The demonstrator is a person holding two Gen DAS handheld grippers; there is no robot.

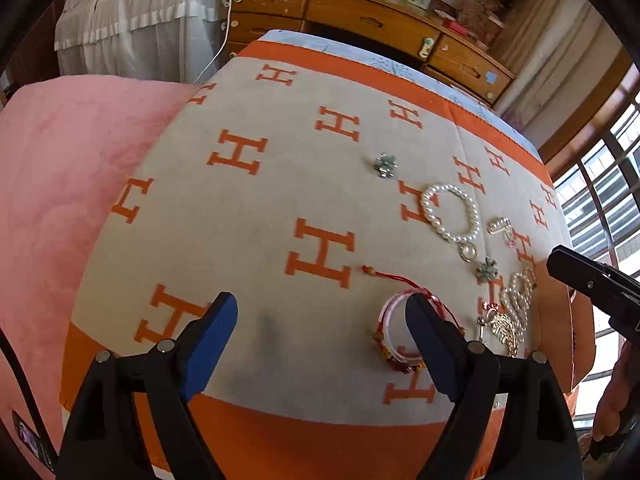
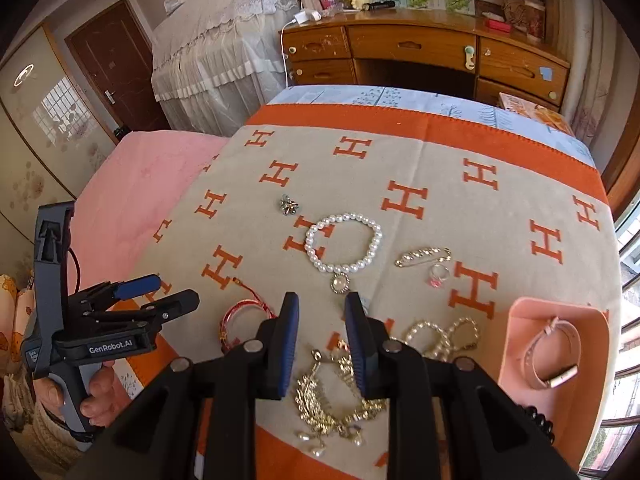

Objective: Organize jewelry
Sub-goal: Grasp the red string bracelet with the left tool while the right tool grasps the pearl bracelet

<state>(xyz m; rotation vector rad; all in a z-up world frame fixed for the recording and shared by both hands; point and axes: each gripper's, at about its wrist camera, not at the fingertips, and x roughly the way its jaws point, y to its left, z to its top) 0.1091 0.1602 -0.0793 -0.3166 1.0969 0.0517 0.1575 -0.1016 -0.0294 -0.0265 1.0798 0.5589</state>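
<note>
Jewelry lies on an orange-and-beige H-pattern blanket (image 2: 440,168). A pearl bracelet (image 2: 343,246) lies mid-blanket, a gold pin (image 2: 423,256) and a pink ring (image 2: 438,275) to its right, a small silver brooch (image 2: 289,204) behind it. A gold chain pile (image 2: 336,400) lies under my right gripper (image 2: 322,336), which is open and empty above it. A red string bracelet (image 1: 394,336) lies by the right finger of my left gripper (image 1: 320,344), open and empty. A pink tray (image 2: 520,336) at right holds a pink watch (image 2: 554,354).
A pink blanket (image 2: 140,184) covers the bed to the left. A wooden desk (image 2: 420,52) stands behind the bed. A window (image 1: 608,200) is on the right. Pearl strands (image 2: 440,336) lie beside the tray. Dark beads (image 2: 542,420) lie in the tray's front.
</note>
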